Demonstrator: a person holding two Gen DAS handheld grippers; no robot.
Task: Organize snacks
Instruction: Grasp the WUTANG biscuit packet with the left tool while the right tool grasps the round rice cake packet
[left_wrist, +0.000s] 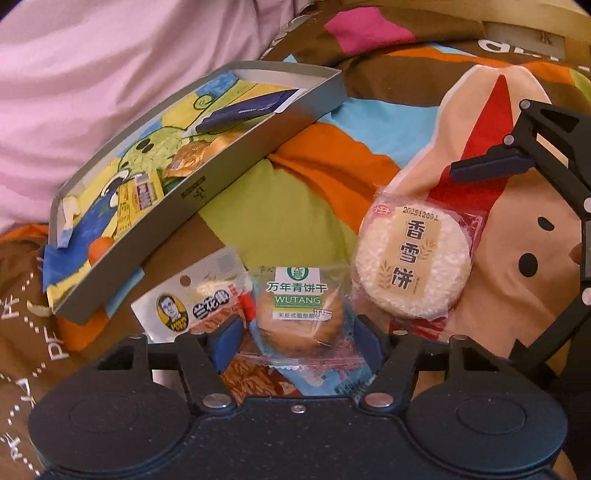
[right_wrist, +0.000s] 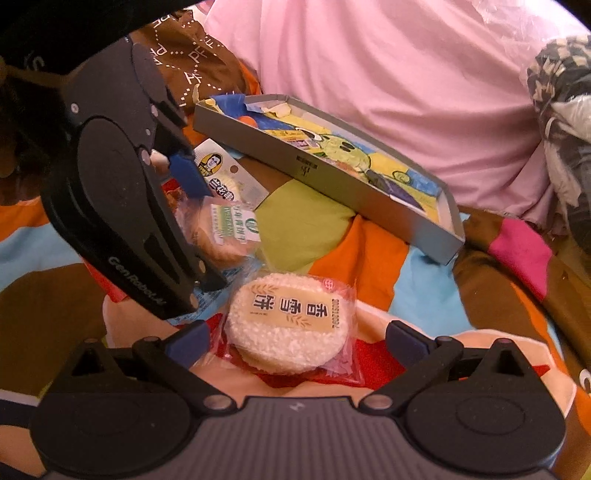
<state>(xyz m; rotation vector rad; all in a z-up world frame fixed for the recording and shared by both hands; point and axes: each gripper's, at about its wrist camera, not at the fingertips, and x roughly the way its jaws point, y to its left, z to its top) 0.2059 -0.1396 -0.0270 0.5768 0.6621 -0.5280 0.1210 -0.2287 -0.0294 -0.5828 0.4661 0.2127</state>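
Spread across a patchwork quilt (left_wrist: 306, 206) of orange, green, blue, brown and pink: 3 wrapped snacks and 1 shallow grey box (left_wrist: 236, 162). Left gripper (left_wrist: 295, 345) low over the biscuit packet (left_wrist: 297, 314), jaws spread, blue pads on either side of the clear wrapper, not visibly pressing it. On that packet, a green-and-white label reading "万年青饼干" and "WUTANG". Just left of it, partly overlapped, a tofu snack pouch (left_wrist: 195, 295) with a cartoon face in a yellow roundel and characters that look like "兰花串", not sharp enough to confirm. Right of the biscuit, touching its wrapper, a round rice cracker (left_wrist: 413, 262) in clear and red film, marked "香雪饼" and stamped "20251209" plus 1 more character. Right gripper (right_wrist: 295, 341) just before that rice cracker (right_wrist: 288, 321), jaws wide apart, the packet lying between the fingers without contact on either side. "GenRobot.AI" printed on the left gripper's black body in the right wrist view. Grey box (right_wrist: 332, 173) tilted on the quilt behind the snacks, holding a cartoon-printed sheet, a dark blue card with illegible white lettering and a gold-wrapped item; small unreadable mark on its side wall. Pink bedding (right_wrist: 388, 74) beyond.
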